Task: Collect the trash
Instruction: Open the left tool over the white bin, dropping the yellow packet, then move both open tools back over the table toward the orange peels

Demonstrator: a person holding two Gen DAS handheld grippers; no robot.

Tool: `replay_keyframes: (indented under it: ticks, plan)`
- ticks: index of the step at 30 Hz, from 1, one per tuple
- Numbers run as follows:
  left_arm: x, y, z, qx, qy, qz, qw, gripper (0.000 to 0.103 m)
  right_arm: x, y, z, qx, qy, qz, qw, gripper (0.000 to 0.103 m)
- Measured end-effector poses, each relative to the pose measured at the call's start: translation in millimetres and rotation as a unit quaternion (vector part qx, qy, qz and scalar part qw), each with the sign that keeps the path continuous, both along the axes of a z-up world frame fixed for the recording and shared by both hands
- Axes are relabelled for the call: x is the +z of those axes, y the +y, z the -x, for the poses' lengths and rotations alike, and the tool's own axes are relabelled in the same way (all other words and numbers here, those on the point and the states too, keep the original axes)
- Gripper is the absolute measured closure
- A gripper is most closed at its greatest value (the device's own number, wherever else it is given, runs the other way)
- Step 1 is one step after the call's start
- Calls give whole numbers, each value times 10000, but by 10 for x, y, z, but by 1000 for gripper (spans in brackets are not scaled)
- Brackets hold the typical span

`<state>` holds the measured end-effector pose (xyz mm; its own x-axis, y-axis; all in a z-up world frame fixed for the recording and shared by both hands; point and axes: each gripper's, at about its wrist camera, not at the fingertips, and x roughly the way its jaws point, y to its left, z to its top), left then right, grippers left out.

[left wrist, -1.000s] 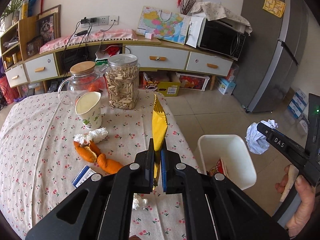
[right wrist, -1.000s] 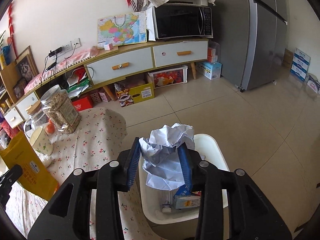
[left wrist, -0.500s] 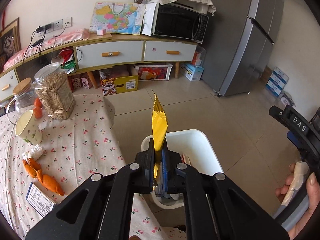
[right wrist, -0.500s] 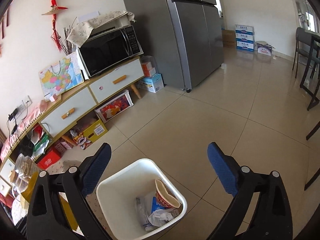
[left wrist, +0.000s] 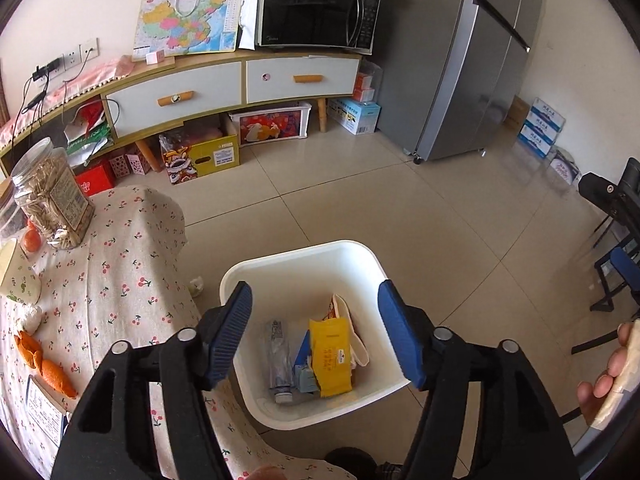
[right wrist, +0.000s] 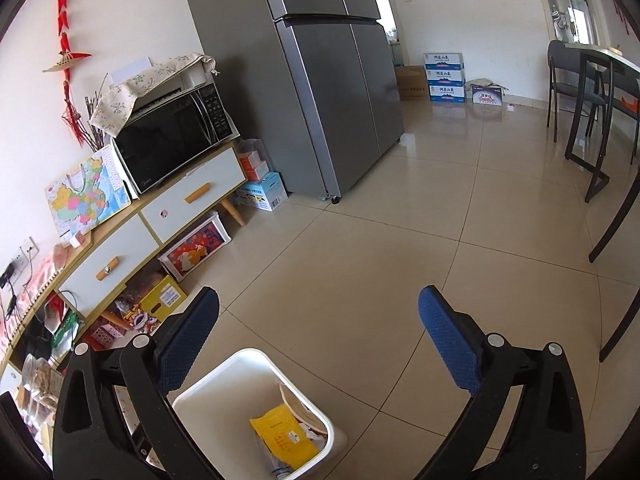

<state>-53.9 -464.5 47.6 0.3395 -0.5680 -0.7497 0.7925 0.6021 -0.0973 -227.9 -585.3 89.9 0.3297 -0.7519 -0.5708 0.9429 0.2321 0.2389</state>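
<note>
Your left claw [left wrist: 316,332] hangs released above the white bin [left wrist: 360,248], with nothing between its blue pads [left wrist: 232,336]. Your right claw [right wrist: 320,344] is also spread wide and empty, over the floor just beside the bin. The yellow wrapper [left wrist: 330,356] lies inside the bin, on top of a plastic bottle [left wrist: 278,360] and a paper cup [left wrist: 344,312], so this piece is collected.

The risks are now on the surface [left wrist: 120,272]. The orange peels [left wrist: 44,364] and a crumpled tissue [left wrist: 30,316] wait there, close to a paper cup with green print [left wrist: 18,276] and a glass jar [left wrist: 52,196] full of snacks. If you reach for the tissue too quickly, I think the open claw can knock that cup, because the two are near each other. The peels are curved and lie flat on the cloth; the pads may pinch the tablecloth together with them and drag it, which would disturb the jar.

One small scrap [left wrist: 196,284] lies on the floor between the cloth's hanging edge and the bin. It is easy to forget. Also the bin stands just beside the surface, so a low swing of the left claw could bump its rim.
</note>
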Motion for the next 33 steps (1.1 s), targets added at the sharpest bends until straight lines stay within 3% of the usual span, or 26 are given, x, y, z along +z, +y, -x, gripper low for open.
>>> replay_keyframes:
  ticks: [6, 13, 19, 33]
  plan:
    - [-24, 249, -88, 315, -195, -165, 9992, 23, -17, 177, -190, 273, 353, 134, 9989, 7]
    - [-14, 644, -268, 724, -416, -246, 9962, 18, -85, 556, -536, 877, 850, 367, 9918, 7]
    - [-28, 993, -459, 1055, -461, -324, 9928, 17, -63, 991, -827, 1351, 1225, 889, 9792, 7]
    - [-157, 1853, -894, 1850, -337, -402, 9813, 17, -227, 1741, -1466, 2354, 1606, 1021, 9531, 7]
